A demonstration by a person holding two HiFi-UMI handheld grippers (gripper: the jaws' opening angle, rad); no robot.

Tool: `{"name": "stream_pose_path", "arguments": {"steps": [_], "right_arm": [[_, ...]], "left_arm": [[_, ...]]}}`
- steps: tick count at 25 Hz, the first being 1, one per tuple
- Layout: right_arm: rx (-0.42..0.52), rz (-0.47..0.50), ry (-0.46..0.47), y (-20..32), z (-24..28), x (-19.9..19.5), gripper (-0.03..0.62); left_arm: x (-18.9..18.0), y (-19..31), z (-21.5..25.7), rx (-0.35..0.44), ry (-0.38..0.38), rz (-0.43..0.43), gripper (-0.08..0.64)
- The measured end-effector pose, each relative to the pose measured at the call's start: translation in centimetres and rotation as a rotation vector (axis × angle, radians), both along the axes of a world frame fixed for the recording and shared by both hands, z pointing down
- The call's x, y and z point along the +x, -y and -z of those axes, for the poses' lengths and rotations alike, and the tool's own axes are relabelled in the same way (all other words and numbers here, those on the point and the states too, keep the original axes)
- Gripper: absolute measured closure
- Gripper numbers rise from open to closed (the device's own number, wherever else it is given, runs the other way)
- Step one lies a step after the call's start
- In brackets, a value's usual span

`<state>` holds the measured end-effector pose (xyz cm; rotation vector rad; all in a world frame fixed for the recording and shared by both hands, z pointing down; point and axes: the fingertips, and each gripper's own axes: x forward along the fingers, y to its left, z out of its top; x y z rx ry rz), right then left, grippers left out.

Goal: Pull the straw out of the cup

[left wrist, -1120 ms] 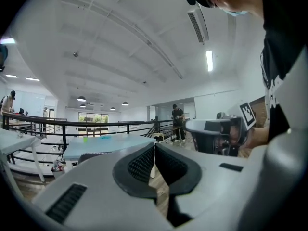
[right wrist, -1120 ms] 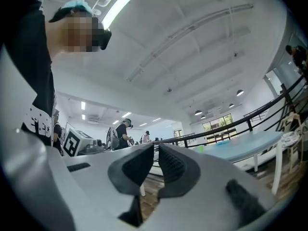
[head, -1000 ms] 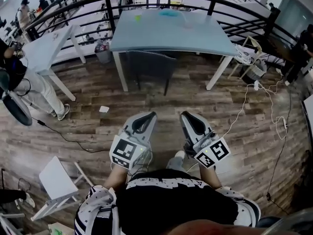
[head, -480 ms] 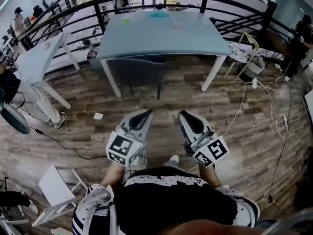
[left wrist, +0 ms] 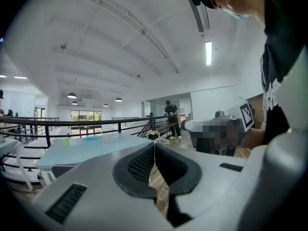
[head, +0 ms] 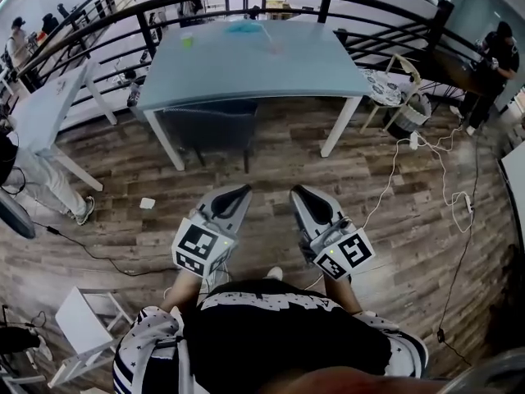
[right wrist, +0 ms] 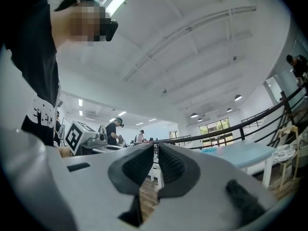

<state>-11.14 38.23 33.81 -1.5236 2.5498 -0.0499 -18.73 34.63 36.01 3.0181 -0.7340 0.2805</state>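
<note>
The light blue table [head: 246, 72] stands ahead, beyond my grippers. On its far part sit a small green cup [head: 187, 41], a blue item [head: 244, 25] and a pale clear cup [head: 275, 46]. They are too small for me to make out a straw. My left gripper [head: 240, 190] and right gripper [head: 296, 191] are held side by side over the wooden floor, well short of the table. Both are shut with nothing in them. The left gripper view shows shut jaws [left wrist: 154, 146] with the table [left wrist: 86, 147] and green cup [left wrist: 66, 141] far off. The right gripper [right wrist: 156, 149] points past the table [right wrist: 245, 153].
A dark chair [head: 209, 130] is tucked under the table's near side. A black railing [head: 344, 19] runs behind it. White cables [head: 410, 167] trail over the floor at the right. A white stool [head: 82, 322] lies at the lower left. People stand at the far left and right.
The table has drawn closer and slid left in the head view as the person walks toward it. Both grippers stay shut, side by side.
</note>
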Motion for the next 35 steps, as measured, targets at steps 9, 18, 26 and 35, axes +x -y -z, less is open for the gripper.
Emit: {"name": "stream_pose_path", "arguments": {"steps": [9,18,26,35], "right_arm": [[-0.003,-0.009,-0.007,1.2,0.1,6.6,0.560],[-0.008,0.034,-0.017,3.0,-0.7,9.5,0.561],[-0.038,0.085,-0.019,5.0,-1.8,9.2,0.560],[-0.030,0.009,-0.023,8.2,-1.5,12.3,0.561]], "left_arm": [[7.1,1.4,1.0,0.022,-0.029,-0.008,0.546],[9.8,3.1,0.8,0.014,-0.044,0.055,0.546],[8.8,5.1,0.0,-0.009,-0.043,0.134,0.546],[12.3,9.6,-0.8,-0.017,-0.075,0.063,0.546]]}}
